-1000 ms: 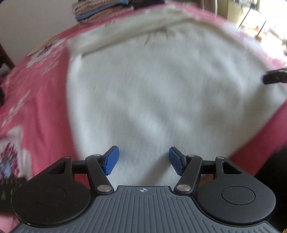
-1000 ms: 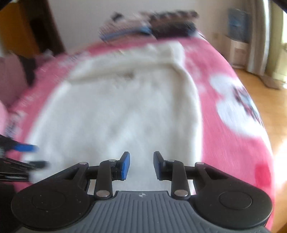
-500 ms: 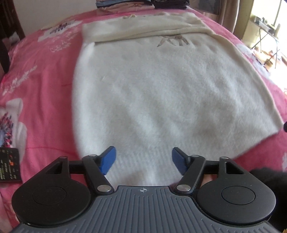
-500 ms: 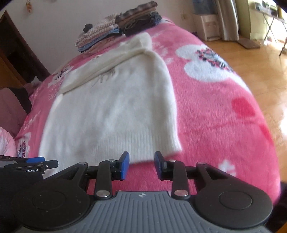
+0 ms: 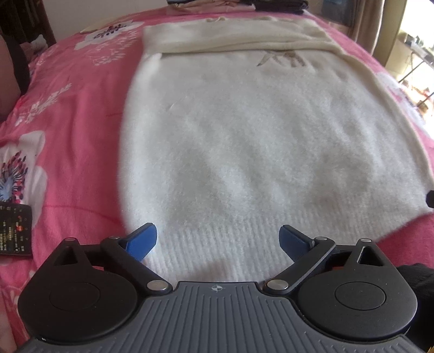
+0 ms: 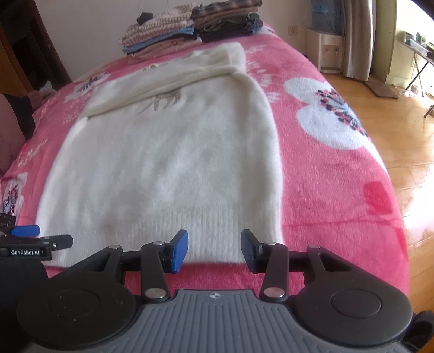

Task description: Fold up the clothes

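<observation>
Pink floral bed (image 6: 325, 168) carries my white sweater (image 5: 257, 141), spread flat with its ribbed hem at the near edge. Folded clothes (image 6: 190, 27) are stacked at the far edge. My left gripper (image 5: 218, 240) fingers are spread wide over the hem, my right gripper (image 6: 214, 251) fingers parted at its corner, both empty.

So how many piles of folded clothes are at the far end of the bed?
2. A lighter striped pile on the left and a darker pile right beside it, both beyond the white sweater. More could be hidden behind them.
</observation>
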Demonstrator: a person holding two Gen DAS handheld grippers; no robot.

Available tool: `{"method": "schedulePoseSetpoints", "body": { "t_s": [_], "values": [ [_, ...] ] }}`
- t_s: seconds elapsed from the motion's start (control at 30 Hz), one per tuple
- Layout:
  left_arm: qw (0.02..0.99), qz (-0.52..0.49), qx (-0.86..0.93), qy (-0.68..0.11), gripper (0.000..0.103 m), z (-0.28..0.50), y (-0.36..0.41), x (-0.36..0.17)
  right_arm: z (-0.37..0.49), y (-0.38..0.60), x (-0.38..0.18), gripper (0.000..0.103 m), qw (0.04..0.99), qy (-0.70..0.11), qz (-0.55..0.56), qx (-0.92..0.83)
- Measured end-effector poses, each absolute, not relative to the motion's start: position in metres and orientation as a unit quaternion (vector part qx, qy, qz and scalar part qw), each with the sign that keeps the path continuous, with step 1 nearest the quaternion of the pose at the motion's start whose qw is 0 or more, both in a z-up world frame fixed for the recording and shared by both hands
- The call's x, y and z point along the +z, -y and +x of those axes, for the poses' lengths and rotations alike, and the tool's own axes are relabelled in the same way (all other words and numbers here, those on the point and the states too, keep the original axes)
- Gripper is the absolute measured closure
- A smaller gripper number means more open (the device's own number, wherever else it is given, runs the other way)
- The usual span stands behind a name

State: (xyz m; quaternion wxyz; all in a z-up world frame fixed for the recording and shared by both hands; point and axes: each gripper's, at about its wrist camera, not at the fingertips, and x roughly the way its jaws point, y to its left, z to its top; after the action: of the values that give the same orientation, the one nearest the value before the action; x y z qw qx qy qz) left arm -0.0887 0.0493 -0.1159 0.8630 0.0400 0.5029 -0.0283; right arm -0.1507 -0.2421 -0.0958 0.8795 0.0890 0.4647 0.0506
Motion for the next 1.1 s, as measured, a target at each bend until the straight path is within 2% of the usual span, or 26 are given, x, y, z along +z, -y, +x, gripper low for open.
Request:
{"method": "schedulePoseSetpoints", "body": {
  "t_s": [0.13, 0.23, 0.3, 0.53, 0.67, 0.77, 0.8, 1.1],
  "values": [
    [0.858, 0.041, -0.028, -0.511, 0.004, -0.0887, -0.0496, -0.1184, -0.1492, 0.2432, -0.0993, 0.057, 0.873, -0.475, 0.101, 0.053],
    [0.859, 0.040, -0.028, -0.509, 0.004, -0.0892, -0.0502, -0.1177, -0.1470, 0.2438, -0.0963, 0.053, 0.873, -0.473, 0.106, 0.053],
    [0.859, 0.037, -0.028, -0.509, 0.003, -0.0894, -0.0513, -0.1175, -0.1461, 0.2453, -0.0933, 0.043, 0.875, -0.468, 0.112, 0.048],
    [0.858, 0.031, -0.030, -0.512, 0.001, -0.0900, -0.0507, -0.1193, -0.1438, 0.2450, -0.0931, 0.032, 0.873, -0.474, 0.109, 0.040],
    [0.856, 0.034, -0.030, -0.515, 0.000, -0.0891, -0.0487, -0.1214, -0.1448, 0.2452, -0.0937, 0.022, 0.874, -0.474, 0.108, 0.031],
    [0.855, 0.034, -0.028, -0.517, 0.000, -0.0886, -0.0491, -0.1238, -0.1442, 0.2468, -0.0929, 0.006, 0.875, -0.470, 0.116, 0.023],
    [0.854, 0.033, -0.027, -0.518, 0.000, -0.0886, -0.0490, -0.1242, -0.1441, 0.2468, -0.0927, 0.004, 0.875, -0.469, 0.118, 0.021],
    [0.852, 0.032, -0.025, -0.522, 0.000, -0.0888, -0.0485, -0.1269, -0.1426, 0.2438, -0.0930, 0.000, 0.877, -0.468, 0.110, 0.009]
  ]
}}
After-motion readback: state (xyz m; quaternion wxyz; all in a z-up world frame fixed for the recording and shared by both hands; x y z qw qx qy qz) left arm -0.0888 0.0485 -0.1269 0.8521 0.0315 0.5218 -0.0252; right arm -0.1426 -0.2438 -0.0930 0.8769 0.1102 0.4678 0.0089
